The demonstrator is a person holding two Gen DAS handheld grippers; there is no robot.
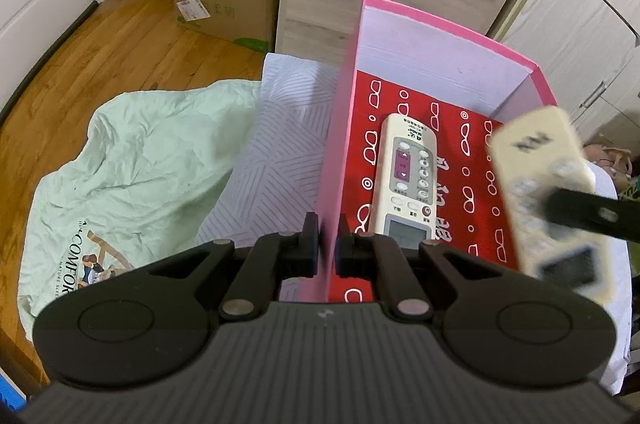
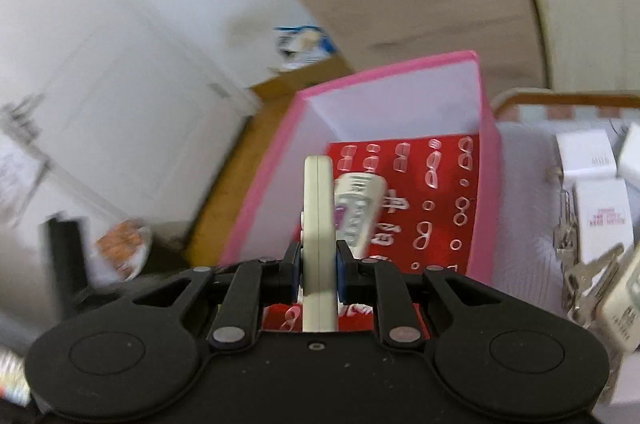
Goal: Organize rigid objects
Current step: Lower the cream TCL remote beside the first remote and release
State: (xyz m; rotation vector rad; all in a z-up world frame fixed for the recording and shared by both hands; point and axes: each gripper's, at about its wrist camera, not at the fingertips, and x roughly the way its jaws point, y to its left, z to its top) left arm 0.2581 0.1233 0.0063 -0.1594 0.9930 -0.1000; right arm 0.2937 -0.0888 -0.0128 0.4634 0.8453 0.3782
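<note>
The left tool (image 1: pixel 328 244) pinches the near-left wall of the pink box (image 1: pixel 448 36), steadying it on the bed. The right tool (image 2: pixel 319 266) grips a cream remote (image 2: pixel 318 224) edge-on above the box. Lower it flat beside the white remote (image 1: pixel 406 180) on the red lining, releasing only once it rests. A green quilt (image 1: pixel 132 176) lies along the bed's left edge, above a wooden floor (image 1: pixel 132 44).

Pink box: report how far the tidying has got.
Done: one white remote lies flat in the pink box. In hand: the right hand-held gripper carries a cream remote above the box while the left hand-held gripper pinches its wall. Left: keys and white boxes remain outside.
</note>
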